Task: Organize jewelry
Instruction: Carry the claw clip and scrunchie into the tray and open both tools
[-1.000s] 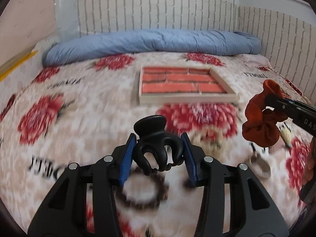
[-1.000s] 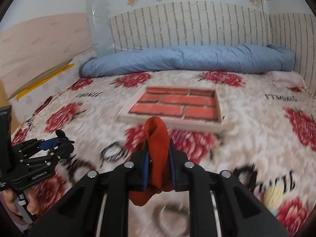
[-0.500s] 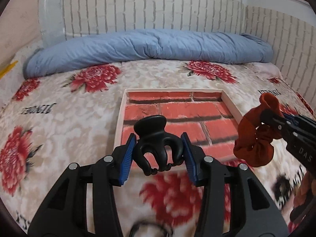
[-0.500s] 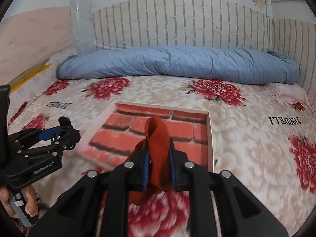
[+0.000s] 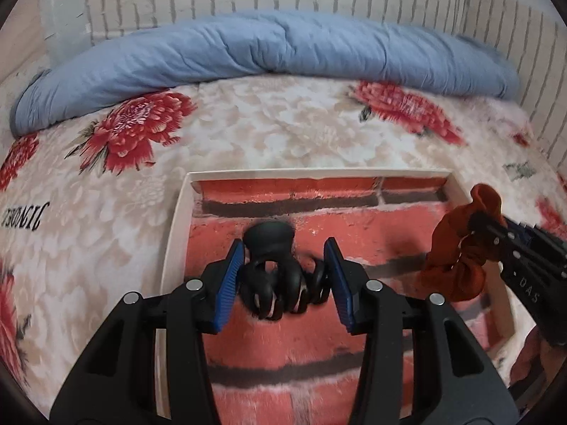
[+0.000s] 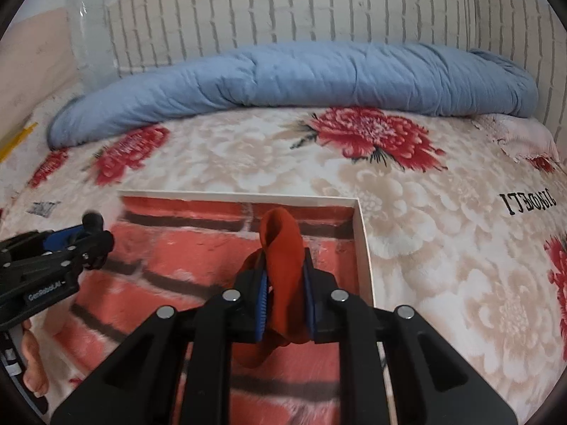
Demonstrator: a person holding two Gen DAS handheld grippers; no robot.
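My left gripper [image 5: 283, 276] is shut on a black claw hair clip [image 5: 274, 276], held over the left half of a shallow white-rimmed tray [image 5: 173, 233] lined with a red brick print. My right gripper [image 6: 283, 301] is shut on a rust-orange scrunchie [image 6: 283, 248], hanging over the tray's right part near its far right corner [image 6: 358, 205]. In the left wrist view the scrunchie [image 5: 457, 262] and the right gripper show at the right edge. The right wrist view has the left gripper [image 6: 88, 233] at its left, with the clip's top [image 6: 93, 220] poking out.
The tray lies on a cream bedspread [image 5: 265, 124] with red flowers. A rolled blue duvet [image 5: 265, 49] runs along the white brick-pattern headboard [image 6: 283, 10]. A hand [image 6: 33, 361] holds the left gripper's handle at the lower left.
Both grippers have travelled forward across the bed from the loose jewelry to above the tray, which now fills the lower view. Each keeps its grip on the clip and the scrunchie.
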